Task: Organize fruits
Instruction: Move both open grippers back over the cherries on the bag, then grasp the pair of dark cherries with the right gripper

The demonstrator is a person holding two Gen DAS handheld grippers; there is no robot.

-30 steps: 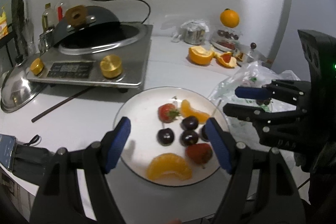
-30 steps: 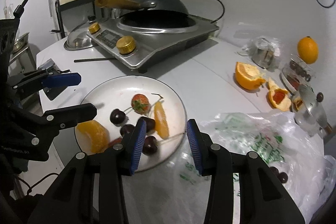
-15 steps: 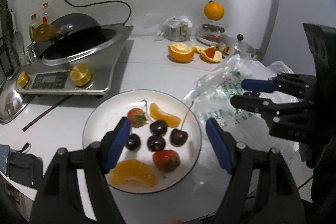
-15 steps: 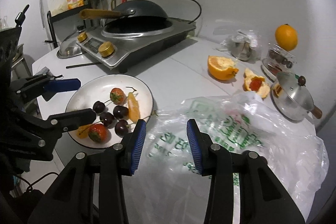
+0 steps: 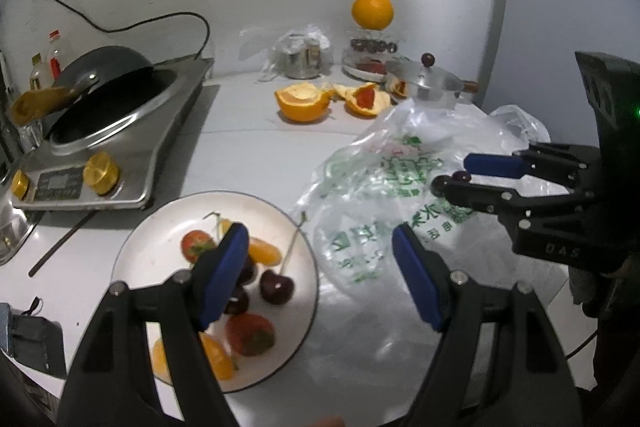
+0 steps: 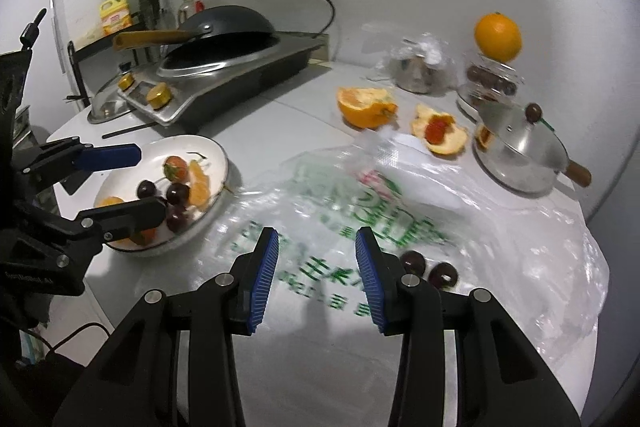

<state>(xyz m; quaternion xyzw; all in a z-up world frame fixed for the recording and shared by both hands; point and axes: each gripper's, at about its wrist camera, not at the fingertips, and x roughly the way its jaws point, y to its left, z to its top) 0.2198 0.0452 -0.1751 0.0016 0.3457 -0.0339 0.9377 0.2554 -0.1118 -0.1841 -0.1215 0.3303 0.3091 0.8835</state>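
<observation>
Right tool (image 6: 316, 267), empty (jaws apart), above plastic bag (image 6: 500, 227); cherries (image 6: 428, 267) beside

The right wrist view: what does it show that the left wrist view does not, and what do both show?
Only the right wrist view shows the yellow bottle on the shelf and two dark cherries lying on the plastic bag. Only the left wrist view shows the dark device at the table edge. Both show the white plate of fruit, the wok, the whole orange and both grippers, open and empty.
</observation>
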